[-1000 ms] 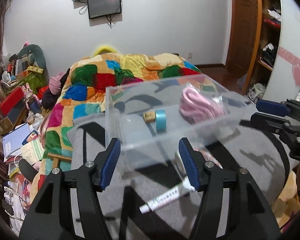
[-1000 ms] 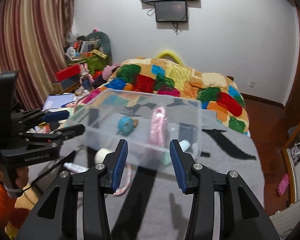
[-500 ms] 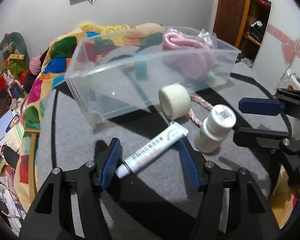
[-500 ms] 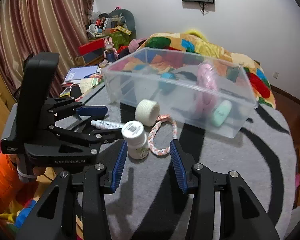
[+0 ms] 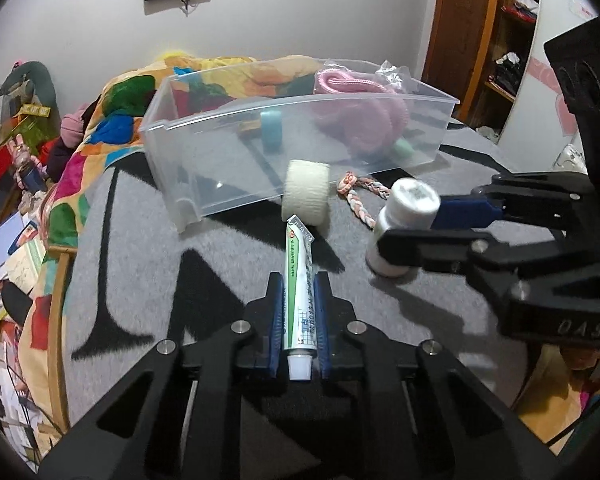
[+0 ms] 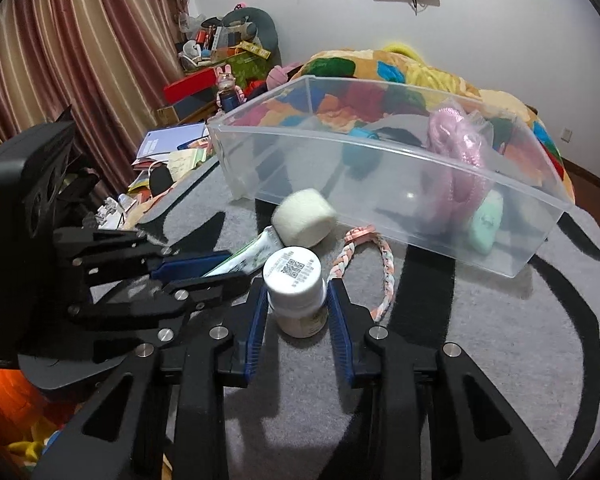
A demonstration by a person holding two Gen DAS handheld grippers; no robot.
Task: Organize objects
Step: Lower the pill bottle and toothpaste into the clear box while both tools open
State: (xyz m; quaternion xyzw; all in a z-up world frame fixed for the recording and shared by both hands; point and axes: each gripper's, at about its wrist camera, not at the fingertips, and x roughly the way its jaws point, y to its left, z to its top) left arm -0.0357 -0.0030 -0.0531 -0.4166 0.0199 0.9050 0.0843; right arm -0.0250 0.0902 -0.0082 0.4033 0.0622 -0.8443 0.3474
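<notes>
My left gripper is shut on a white and green ointment tube that lies on the grey rug, cap toward the camera. My right gripper is shut on a white pill bottle standing on the rug; the bottle also shows in the left wrist view. A clear plastic bin behind them holds a pink cord bundle, a blue tape roll and a mint-green item. A cream bandage roll and a braided pink-white band lie in front of the bin.
The grey rug with black stripes covers the work surface. A patchwork quilt lies behind the bin. Clutter of books and boxes sits at the left. A wooden door and shelves are at the right.
Both grippers moved down and forward to the rug. The left closed on the ointment tube, the right closed on the pill bottle; both were open before.
</notes>
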